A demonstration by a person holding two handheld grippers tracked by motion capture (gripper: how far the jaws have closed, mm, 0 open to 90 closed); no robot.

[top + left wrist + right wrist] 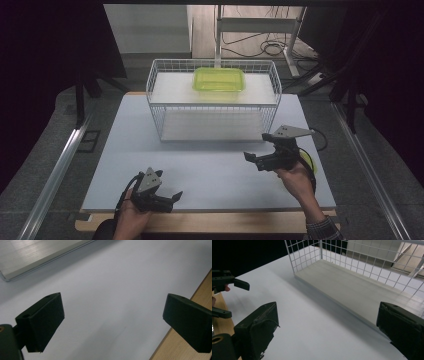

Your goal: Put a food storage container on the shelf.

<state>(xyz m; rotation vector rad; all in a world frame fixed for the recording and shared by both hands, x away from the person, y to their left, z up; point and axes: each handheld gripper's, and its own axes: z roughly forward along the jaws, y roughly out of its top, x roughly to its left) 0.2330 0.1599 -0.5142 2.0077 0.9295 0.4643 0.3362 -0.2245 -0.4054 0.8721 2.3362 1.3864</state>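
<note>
Two tools (172, 197) (252, 159), one wire basket (214, 107), one green container (219, 80), one table (210, 170).

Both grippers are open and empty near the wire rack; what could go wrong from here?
1. The translucent green plastic container sits on the white wire rack, walled by its raised mesh rim; a gripper reaching in may snag it.
2. The right gripper is close to the rack's lower front corner and may knock it.
3. The left gripper hovers near the table's front edge.

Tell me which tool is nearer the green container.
Right. The right tool sits just past the wire rack's front right corner; the left tool is at the table's near edge, farther from the green container.
</note>
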